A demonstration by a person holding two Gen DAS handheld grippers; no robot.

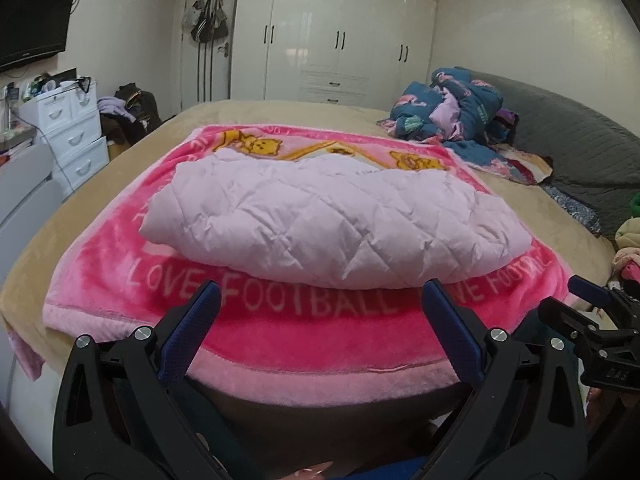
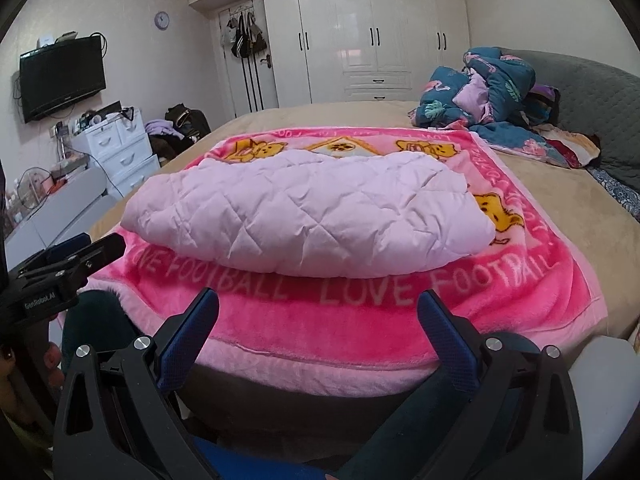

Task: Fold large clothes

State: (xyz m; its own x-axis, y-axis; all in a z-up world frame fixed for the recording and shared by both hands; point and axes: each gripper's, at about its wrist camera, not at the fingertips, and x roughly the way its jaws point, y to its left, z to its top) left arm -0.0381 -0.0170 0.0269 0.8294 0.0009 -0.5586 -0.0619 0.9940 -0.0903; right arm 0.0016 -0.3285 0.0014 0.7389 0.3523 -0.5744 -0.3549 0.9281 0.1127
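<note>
A pale lilac quilted garment (image 1: 320, 216) (image 2: 304, 212) lies folded into a thick bundle on a pink "LOVE FOOTBALL" blanket (image 1: 304, 328) (image 2: 360, 320) spread over the bed. My left gripper (image 1: 320, 292) hovers open just short of the bundle's near edge, nothing between its blue-padded fingers. My right gripper (image 2: 318, 300) is likewise open and empty, held back from the bundle over the blanket's front border. Each gripper shows in the other's view: the right one (image 1: 592, 300) at the right edge, the left one (image 2: 80, 252) at the left edge.
The tan bed (image 1: 120, 160) carries a heap of dark blue patterned bedding (image 1: 452, 108) (image 2: 492, 88) near the grey headboard (image 1: 560, 132). White drawers (image 1: 72, 136) and piled clothes (image 1: 128, 108) stand left of the bed. A white wardrobe (image 1: 340, 40) fills the far wall.
</note>
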